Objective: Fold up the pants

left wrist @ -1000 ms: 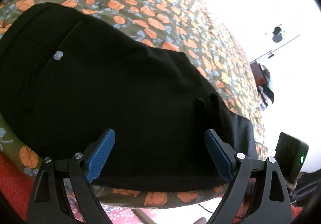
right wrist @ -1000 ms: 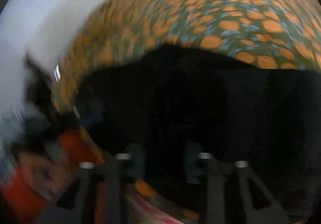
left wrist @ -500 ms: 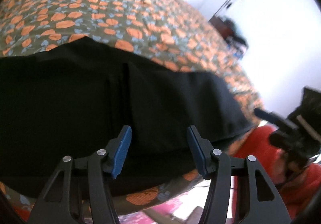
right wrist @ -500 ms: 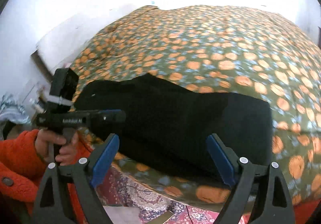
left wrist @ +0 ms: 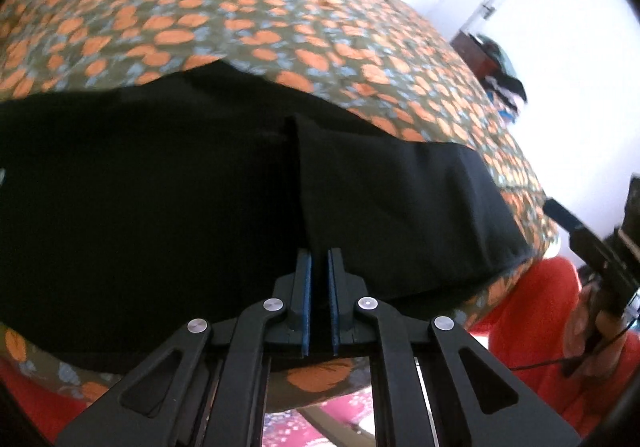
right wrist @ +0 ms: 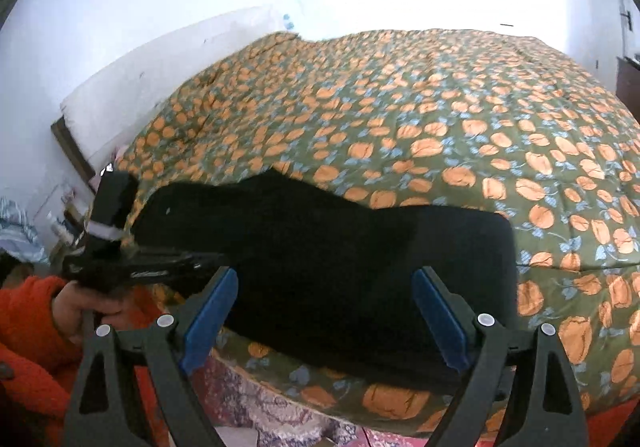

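The black pants (left wrist: 168,183) lie folded flat near the front edge of the bed, also seen in the right wrist view (right wrist: 344,255). My left gripper (left wrist: 319,267) is shut, its blue pads nearly together at the pants' near edge; I cannot tell whether cloth is pinched between them. A fold edge runs up from it. My right gripper (right wrist: 324,311) is wide open and empty, held back from the bed above the pants' near edge. The left gripper (right wrist: 160,267) shows at the left of the right wrist view, held by a hand.
The bed cover (right wrist: 440,119) is olive with orange flowers and stretches far behind the pants. The person's orange sleeve (right wrist: 28,327) is at the left, a patterned rug (right wrist: 256,423) below the bed edge, and a door and dark furniture (left wrist: 476,59) at the far right.
My left gripper has closed from wide open to shut at the pants' near edge. My right gripper opened wide and pulled back from the pants.
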Motion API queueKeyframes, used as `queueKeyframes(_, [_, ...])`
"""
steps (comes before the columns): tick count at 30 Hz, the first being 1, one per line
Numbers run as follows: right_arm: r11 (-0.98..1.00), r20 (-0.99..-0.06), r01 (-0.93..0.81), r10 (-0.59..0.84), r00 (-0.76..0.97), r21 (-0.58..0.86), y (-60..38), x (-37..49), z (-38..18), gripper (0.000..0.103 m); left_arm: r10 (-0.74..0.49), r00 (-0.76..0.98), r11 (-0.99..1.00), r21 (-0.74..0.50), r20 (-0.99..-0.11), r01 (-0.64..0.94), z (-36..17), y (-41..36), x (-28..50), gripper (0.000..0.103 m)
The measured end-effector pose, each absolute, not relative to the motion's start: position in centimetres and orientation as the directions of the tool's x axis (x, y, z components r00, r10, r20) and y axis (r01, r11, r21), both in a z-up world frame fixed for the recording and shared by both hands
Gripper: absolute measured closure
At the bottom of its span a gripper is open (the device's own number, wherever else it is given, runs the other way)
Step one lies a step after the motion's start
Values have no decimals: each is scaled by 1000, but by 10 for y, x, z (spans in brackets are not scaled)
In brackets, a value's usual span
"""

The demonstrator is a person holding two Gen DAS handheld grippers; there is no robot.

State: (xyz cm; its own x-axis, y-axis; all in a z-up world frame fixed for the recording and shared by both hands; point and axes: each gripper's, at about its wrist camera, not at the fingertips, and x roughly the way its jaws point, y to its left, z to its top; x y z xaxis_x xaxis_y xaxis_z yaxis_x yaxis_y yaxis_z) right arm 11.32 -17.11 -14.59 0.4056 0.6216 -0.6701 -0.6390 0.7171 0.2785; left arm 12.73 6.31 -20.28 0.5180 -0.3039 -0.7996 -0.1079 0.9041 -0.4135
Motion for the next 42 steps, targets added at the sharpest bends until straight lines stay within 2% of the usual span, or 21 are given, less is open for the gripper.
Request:
queueKeyframes(2, [726, -673, -621, 619, 405, 294, -175, 118, -149, 14, -297, 483, 915, -389, -824, -101, -213, 57, 135, 97])
queueKeyframes(5, [739, -691, -596, 609, 391, 314, -177, 125, -156, 14, -260, 462, 939, -335, -848, -85, -214, 43, 138, 90])
queueKeyframes(6, [740, -691, -592, 609, 388, 320, -177, 126, -157, 14, -262, 474, 937, -338, -841, -82, -210, 44, 137, 81])
queueKeyframes(7, [739, -688, -591, 613, 388, 324, -178, 126, -157, 14, -260, 497, 935, -345, -828, -84, -205, 47, 134, 63])
queueKeyframes(8, [738, -683, -594, 615, 394, 321, -179, 125, -155, 14, -248, 525, 934, -346, -814, -95, -201, 52, 131, 53])
queueKeyframes(9, [737, -679, -596, 616, 399, 318, -179, 125, -154, 14, -228, 556, 932, -345, -799, -114, -196, 57, 128, 37])
queueKeyframes(10, [736, -675, -598, 618, 403, 317, -180, 125, -153, 14, -212, 576, 927, -350, -789, -138, -194, 64, 127, 32])
queueKeyframes(12, [740, -673, -590, 618, 406, 323, -182, 126, -154, 14, -225, 551, 916, -367, -804, -162, -202, 69, 134, 34])
queueKeyframes(14, [744, -673, -579, 618, 407, 334, -185, 128, -155, 14, -242, 509, 916, -368, -826, -161, -214, 64, 144, 44])
queueKeyframes(15, [748, -672, -572, 617, 410, 337, -186, 129, -156, 14, -253, 481, 919, -365, -839, -152, -219, 59, 148, 57])
queueKeyframes(17, [759, -661, -552, 614, 430, 346, -193, 132, -152, 14, -250, 437, 929, -341, -864, -143, -228, 48, 155, 63])
queueKeyframes(18, [771, -648, -534, 609, 459, 347, -200, 135, -148, 14, -246, 437, 933, -334, -865, -136, -228, 45, 156, 78])
queueKeyframes(20, [804, -612, -480, 585, 532, 352, -220, 143, -134, 14, -255, 442, 930, -344, -860, -132, -224, 44, 156, 93])
queueKeyframes(22, [822, -569, -414, 569, 593, 391, -247, 156, -118, 14, -285, 471, 916, -382, -835, -122, -210, 52, 148, 95])
queueKeyframes(25, [794, -520, -339, 592, 615, 504, -282, 180, -98, 14, -277, 481, 919, -375, -832, -119, -207, 62, 141, 95])
queueKeyframes(29, [754, -500, -385, 647, 575, 532, -278, 197, -85, 14, -278, 447, 920, -370, -850, -131, -223, 62, 143, 95])
queueKeyframes(33, [674, -579, -419, 738, 347, 608, -241, 210, -137, 15, -256, 442, 937, -333, -859, -104, -224, 54, 147, 94])
queueKeyframes(36, [781, -780, -325, 603, 168, 534, -222, 217, -218, 21, -270, 443, 931, -350, -855, -107, -226, 56, 145, 93])
queueKeyframes(37, [796, -802, -322, 578, 150, 513, -221, 216, -229, 23, -268, 444, 932, -347, -855, -106, -226, 56, 145, 93])
queueKeyframes(39, [803, -810, -344, 562, 169, 486, -220, 213, -222, 25, -263, 447, 934, -341, -855, -103, -226, 55, 143, 92])
queueKeyframes(42, [770, -759, -379, 613, 219, 513, -213, 219, -181, 25, -260, 446, 936, -336, -856, -100, -228, 55, 144, 92])
